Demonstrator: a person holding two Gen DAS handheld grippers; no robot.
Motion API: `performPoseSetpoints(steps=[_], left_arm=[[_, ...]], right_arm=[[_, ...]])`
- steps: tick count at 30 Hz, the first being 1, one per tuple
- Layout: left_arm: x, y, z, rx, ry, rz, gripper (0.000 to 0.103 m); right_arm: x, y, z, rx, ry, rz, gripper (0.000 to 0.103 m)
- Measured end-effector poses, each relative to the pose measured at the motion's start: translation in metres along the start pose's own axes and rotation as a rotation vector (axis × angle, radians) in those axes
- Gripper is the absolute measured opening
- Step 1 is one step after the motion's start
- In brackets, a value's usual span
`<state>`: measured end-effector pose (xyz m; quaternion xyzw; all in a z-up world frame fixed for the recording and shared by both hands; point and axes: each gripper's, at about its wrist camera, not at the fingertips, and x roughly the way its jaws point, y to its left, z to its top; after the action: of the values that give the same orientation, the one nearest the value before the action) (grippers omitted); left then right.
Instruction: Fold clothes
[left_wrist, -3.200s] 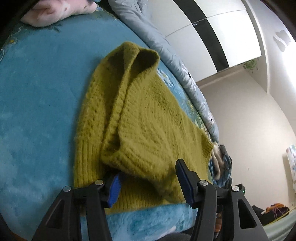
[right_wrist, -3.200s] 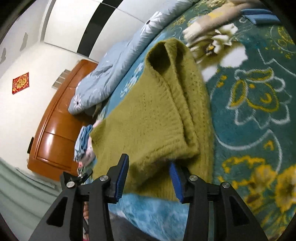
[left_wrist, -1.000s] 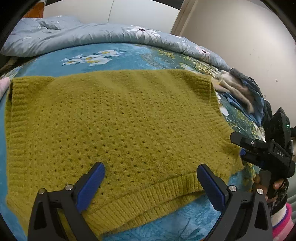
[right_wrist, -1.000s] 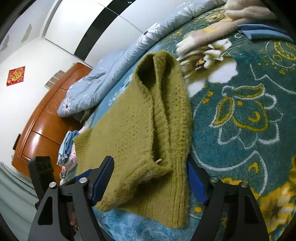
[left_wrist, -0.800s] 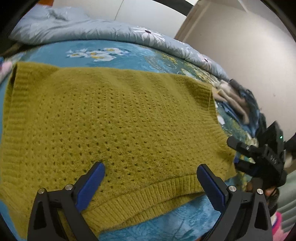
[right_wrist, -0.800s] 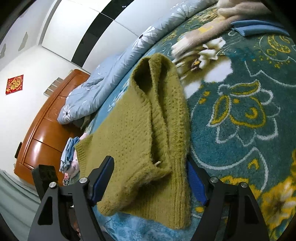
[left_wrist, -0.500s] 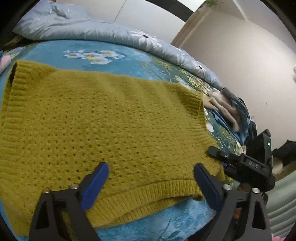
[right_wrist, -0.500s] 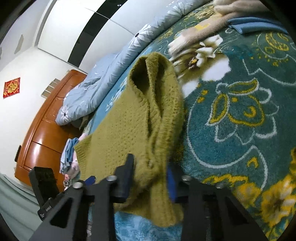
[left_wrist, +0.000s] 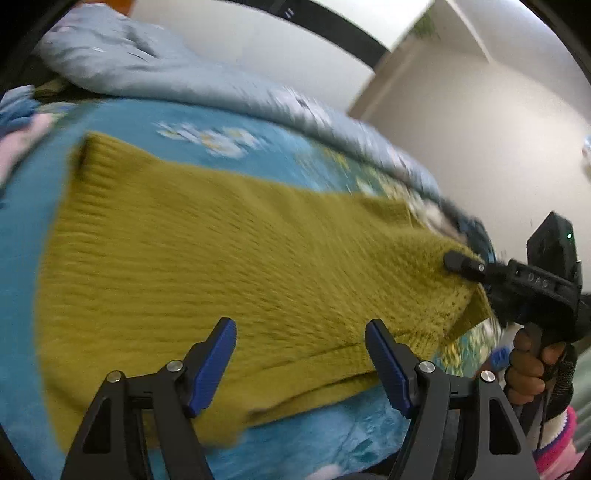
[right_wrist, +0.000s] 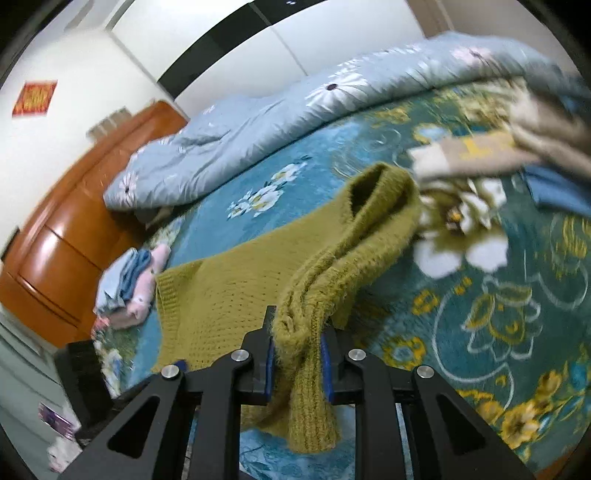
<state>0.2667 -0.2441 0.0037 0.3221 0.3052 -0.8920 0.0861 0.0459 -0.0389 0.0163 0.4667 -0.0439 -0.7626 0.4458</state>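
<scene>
An olive knit sweater (left_wrist: 207, 243) lies spread on a blue floral blanket (right_wrist: 498, 295) that covers the bed. The right gripper (right_wrist: 295, 354) is clamped on a bunched edge of the sweater, its blue pads (right_wrist: 269, 365) pressing the knit from both sides and still tightening; the pinched fabric rises off the blanket into a raised fold while a ribbed end hangs below the jaws. The left gripper (left_wrist: 299, 354) sits over the near hem with its jaws apart and narrowing; sweater lies beneath the gap, but the pads (left_wrist: 212, 362) do not press it. From the left wrist view a hand (left_wrist: 532, 365) shows at the right, holding the other gripper at the sweater's corner. No container is in view. A grey-blue quilt (right_wrist: 236, 144) is heaped along the far side of the bed, a stack of folded clothes (right_wrist: 129, 280) rests beside the sweater's far end, and beige and blue garments (right_wrist: 517, 158) lie near the raised fold.
</scene>
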Motion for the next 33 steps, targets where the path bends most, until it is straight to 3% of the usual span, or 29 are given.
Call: performPoseSetpoints(steps=[4, 10, 16, 21, 28, 33], left_arm=[[-0.044, 0.036, 0.000, -0.061, -0.103, 0.042, 0.075], [-0.092, 0.092, -0.007, -0.199, -0.223, 0.054, 0.075], [-0.112, 0.141, -0.019, -0.336, -0.275, 0.072, 0.075], [-0.117, 0.164, -0.029, -0.385, -0.283, 0.091, 0.075], [-0.115, 0.179, -0.034, -0.424, -0.274, 0.097, 0.075], [-0.113, 0.179, -0.034, -0.424, -0.277, 0.074, 0.075]], right_arm=[[0.005, 0.035, 0.011, -0.079, 0.031, -0.061, 0.020], [0.017, 0.113, 0.015, -0.263, 0.033, -0.057, 0.020], [0.047, 0.197, -0.001, -0.465, 0.067, -0.011, 0.020], [0.088, 0.251, -0.032, -0.605, 0.128, 0.048, 0.020], [0.151, 0.270, -0.082, -0.707, 0.272, 0.033, 0.021], [0.147, 0.263, -0.085, -0.679, 0.281, 0.100, 0.031]])
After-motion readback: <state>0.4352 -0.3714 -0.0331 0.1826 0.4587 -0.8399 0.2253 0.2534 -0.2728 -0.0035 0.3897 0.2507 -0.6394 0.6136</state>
